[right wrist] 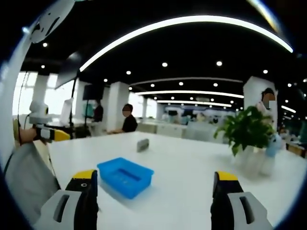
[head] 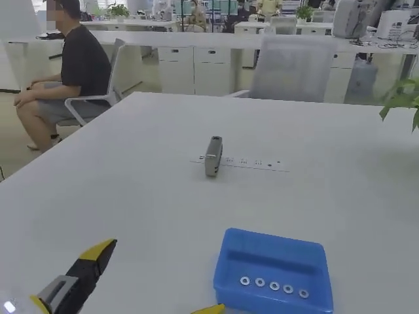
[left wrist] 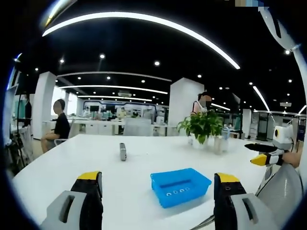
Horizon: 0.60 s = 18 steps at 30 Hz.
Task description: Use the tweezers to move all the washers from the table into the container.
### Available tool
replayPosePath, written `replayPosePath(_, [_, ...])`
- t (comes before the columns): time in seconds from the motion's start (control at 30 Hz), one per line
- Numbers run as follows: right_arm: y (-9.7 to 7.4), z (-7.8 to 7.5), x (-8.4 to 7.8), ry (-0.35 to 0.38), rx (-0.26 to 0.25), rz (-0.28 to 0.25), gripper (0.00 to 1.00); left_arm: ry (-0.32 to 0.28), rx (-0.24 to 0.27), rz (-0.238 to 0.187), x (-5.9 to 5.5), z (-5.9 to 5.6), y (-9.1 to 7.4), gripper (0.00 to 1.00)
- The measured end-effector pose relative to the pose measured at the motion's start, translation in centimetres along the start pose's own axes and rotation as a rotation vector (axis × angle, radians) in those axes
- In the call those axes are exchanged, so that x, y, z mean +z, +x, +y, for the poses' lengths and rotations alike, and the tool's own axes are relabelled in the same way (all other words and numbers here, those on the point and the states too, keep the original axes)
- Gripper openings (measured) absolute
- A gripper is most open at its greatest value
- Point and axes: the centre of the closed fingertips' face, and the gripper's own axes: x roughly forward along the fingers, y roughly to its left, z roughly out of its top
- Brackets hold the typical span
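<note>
Head view: a white table (head: 131, 196) carries a blue container (head: 275, 247) near its front edge. Five washers (head: 274, 286) lie in one row on the container floor, along the wall nearest the camera. Beyond the container and well apart from it, a grey oblong object (head: 213, 156) lies at the left end of a flush socket strip (head: 252, 162); whether it is the tweezers cannot be told. A black jaw with a yellow tip enters at the lower left corner, and a second yellow tip shows at the bottom edge just left of the container; which gripper they belong to cannot be told. Behind the table stand a pale office chair (head: 291, 65) and rows of white desks, with a seated person (head: 82, 62) at the left. Leaves of a potted plant (head: 402, 98) show at the right edge.

Left gripper view: the left gripper (left wrist: 157, 178) has its jaws spread wide and carries no load. The container lies ahead between the two jaws, nearer the right one, with bare tabletop before its near wall. The grey object lies farther back, to the left. The potted plant stands toward the far right of the table, with a standing person (left wrist: 204, 103) behind it. The right gripper (left wrist: 259, 153) is at the far right, held in a hand (left wrist: 291, 158), well apart from the container.

Right gripper view: the right gripper's jaws are likewise wide and unloaded. The container lies ahead, toward the left jaw, with the grey object beyond it. The plant stands to the right, and the left gripper is at the far left edge.
</note>
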Motion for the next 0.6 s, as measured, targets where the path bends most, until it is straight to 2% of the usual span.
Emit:
replayPosePath(0.1, [0.1, 0.2, -0.4, 0.026, 0.008, 0.021, 0.98, 0.0, -0.003, 0.004, -0.1, -0.1, 0.0, 0.99])
replayPosePath(0.23, [0.2, 0.3, -0.5, 0.016, 0.009, 0.025, 0.97, -0.001, -0.003, 0.011, -0.2, -0.1, 0.0, 0.99])
replayPosePath(0.4, [0.1, 0.2, -0.6, 0.045, 0.002, 0.028, 0.97, -0.011, 0.003, 0.013, -0.2, 0.1, -0.1, 0.99])
replayPosePath(0.6, [0.2, 0.7, -1.3, 0.041, 0.024, 0.069, 0.95, -0.005, 0.01, 0.021, -0.3, 0.1, -0.2, 0.97])
